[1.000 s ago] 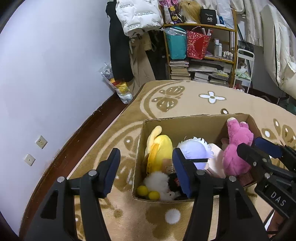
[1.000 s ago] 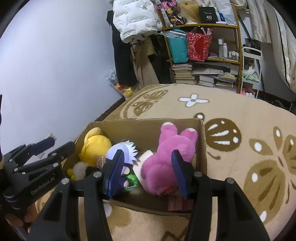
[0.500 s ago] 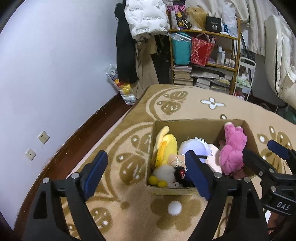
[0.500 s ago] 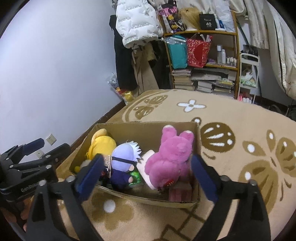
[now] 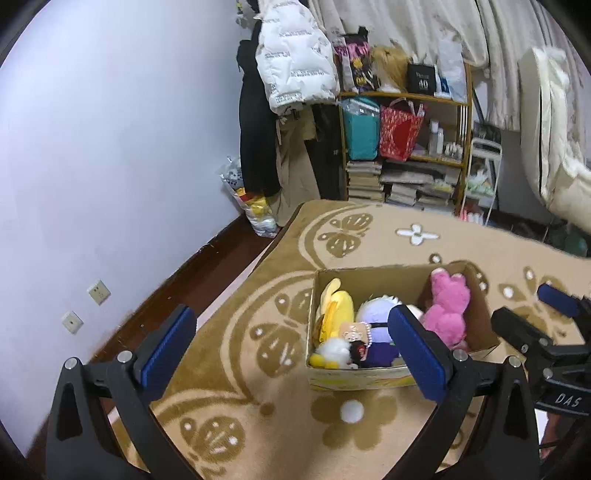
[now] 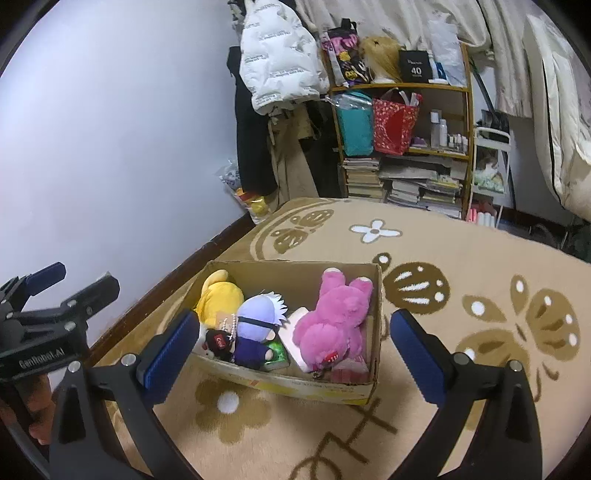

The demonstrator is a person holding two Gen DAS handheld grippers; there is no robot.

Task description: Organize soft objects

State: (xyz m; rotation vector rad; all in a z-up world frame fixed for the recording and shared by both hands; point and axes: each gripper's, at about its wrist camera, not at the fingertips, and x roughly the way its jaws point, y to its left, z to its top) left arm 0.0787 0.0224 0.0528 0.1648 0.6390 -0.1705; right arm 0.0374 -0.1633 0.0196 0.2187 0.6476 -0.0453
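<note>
Plain pale wall (image 5: 110,147) at left, bearing two wall sockets (image 5: 98,291). Dark wooden floor (image 5: 207,273) borders a tan carpet (image 6: 480,258) patterned with brown and white flowers. At the rear, a wooden shelf unit (image 6: 402,122) holds bags, bottles and stacked books (image 6: 364,177). A white puffer jacket (image 5: 291,66) and dark coats hang beside it; pale curtains (image 5: 424,33) hang behind.

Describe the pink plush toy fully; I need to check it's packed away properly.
The pink plush toy is a fuzzy bear-like figure with two rounded ears and a small red tag low on its body. It lies on its back, ears toward the far wall, at the right end of the open cardboard box. Its left side leans on a pale pink item; a purple-haired doll lies further left. Neither gripper touches it.
</note>
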